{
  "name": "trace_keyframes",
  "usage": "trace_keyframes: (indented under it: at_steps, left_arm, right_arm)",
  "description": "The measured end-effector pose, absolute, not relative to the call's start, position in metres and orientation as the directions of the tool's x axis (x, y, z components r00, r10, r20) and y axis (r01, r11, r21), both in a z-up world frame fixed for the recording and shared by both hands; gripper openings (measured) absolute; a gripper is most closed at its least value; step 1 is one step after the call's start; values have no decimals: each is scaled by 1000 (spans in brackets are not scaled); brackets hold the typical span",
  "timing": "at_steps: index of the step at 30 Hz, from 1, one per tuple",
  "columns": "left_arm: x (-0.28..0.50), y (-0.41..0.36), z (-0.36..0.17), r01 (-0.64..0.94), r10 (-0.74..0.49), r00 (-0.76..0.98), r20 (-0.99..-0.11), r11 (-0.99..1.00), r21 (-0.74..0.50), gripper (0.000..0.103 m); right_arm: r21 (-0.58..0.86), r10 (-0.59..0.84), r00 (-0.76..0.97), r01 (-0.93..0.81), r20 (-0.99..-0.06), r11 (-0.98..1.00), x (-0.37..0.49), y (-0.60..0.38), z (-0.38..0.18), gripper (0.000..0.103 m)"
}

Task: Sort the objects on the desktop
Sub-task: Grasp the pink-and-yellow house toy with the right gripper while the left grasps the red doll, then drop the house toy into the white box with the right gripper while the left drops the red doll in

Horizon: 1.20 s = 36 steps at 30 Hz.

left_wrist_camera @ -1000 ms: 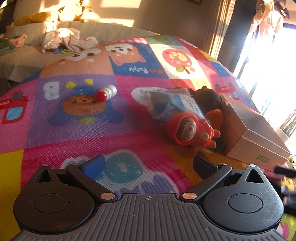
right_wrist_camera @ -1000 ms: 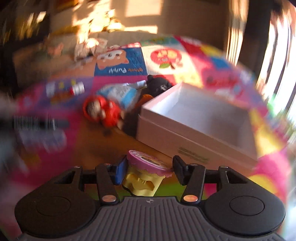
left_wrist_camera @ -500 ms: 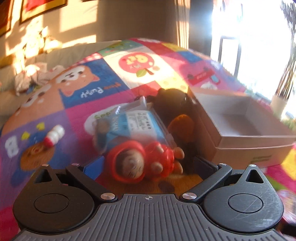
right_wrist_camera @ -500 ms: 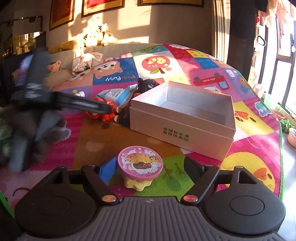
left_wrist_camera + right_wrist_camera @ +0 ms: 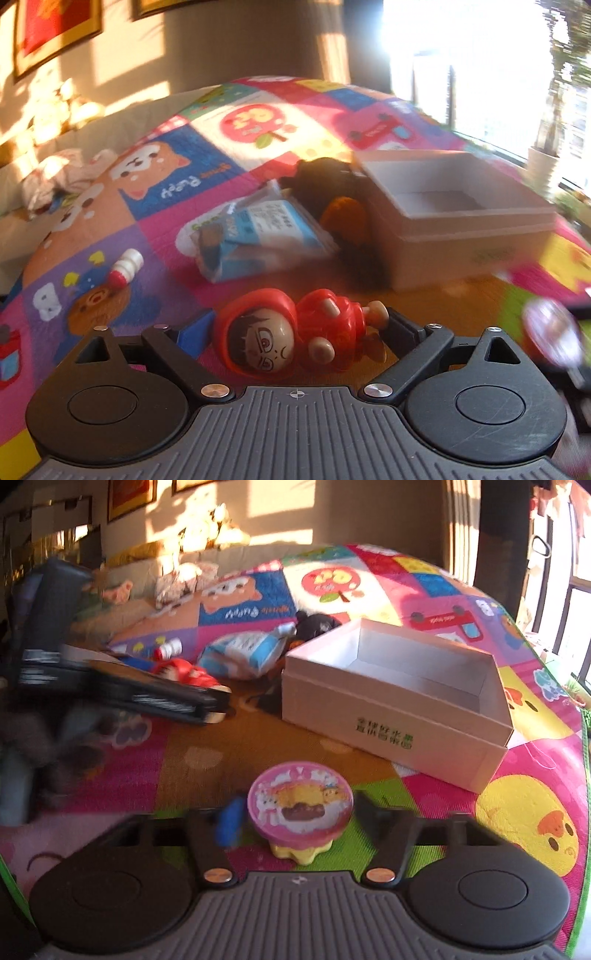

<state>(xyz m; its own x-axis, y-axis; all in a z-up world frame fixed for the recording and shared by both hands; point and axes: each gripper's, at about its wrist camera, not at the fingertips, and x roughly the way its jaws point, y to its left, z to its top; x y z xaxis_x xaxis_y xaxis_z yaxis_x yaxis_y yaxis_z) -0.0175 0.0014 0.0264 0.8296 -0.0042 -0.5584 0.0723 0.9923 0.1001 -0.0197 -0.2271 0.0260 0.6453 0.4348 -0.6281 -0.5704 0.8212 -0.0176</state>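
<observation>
A second ago the left tool (image 5: 295, 328) looked at the red hooded doll (image 5: 295, 336) from well back, with bare play mat (image 5: 166, 258) between its fingers; now the doll lies right between them, head toward the blue-padded finger (image 5: 194, 328) and feet toward the dark one (image 5: 402, 330); the jaws stand wide and are just beginning to close, and the pads do not seem to press on the doll yet, so I judge the grasp to be starting rather than made; the right tool (image 5: 295, 819) has the pink-lidded yellow cup (image 5: 300, 812) between its fingers, as it did a second ago, but it let the jaws spread in between and they are closing again now; its blue pad (image 5: 229, 821) sits just beside the lid's edge, blurred, and whether either pad truly bears on the cup I cannot tell; the cup stands upright on the mat; for the sorting, this reads as two pickups being readied at once, one toy per tool; the open white box (image 5: 399, 734) sits near, beyond the cup and to its right in the right view, and appears empty, so it is the likely destination; the blue-and-white packet (image 5: 258, 236), the dark plush toy (image 5: 332, 184) against the box wall and the small red-capped bottle (image 5: 125, 269) lie further out on the mat, untouched; no tabletop is in sight.
</observation>
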Motion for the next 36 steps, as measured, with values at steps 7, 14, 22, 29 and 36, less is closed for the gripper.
trace_keyframes:
  at_steps: [7, 14, 22, 29, 36]
  left_arm:
    - [-54, -16, 54, 235, -166, 835, -524, 970, 68, 97]
    - [25, -66, 119, 367, -336, 889, -312, 929, 44, 99]
    - [69, -36, 106, 253, -259, 880, -398, 965, -70, 103]
    - [44, 47, 33, 65, -35, 843, -537, 997, 37, 103]
    - [18, 120, 28, -335, 275, 825, -494, 942, -35, 103]
  right_arm:
    - [-87, 420, 683, -577, -598, 812, -36, -257, 56, 56]
    - [-132, 349, 859, -422, -374, 897, -2, -292, 136, 56]
    - [50, 341, 867, -348, -362, 936, 92, -305, 142, 70]
    - [102, 283, 796, -271, -536, 957, 103, -305, 72, 70]
    - [-129, 395, 788, -505, -473, 853, 66, -211, 84, 70]
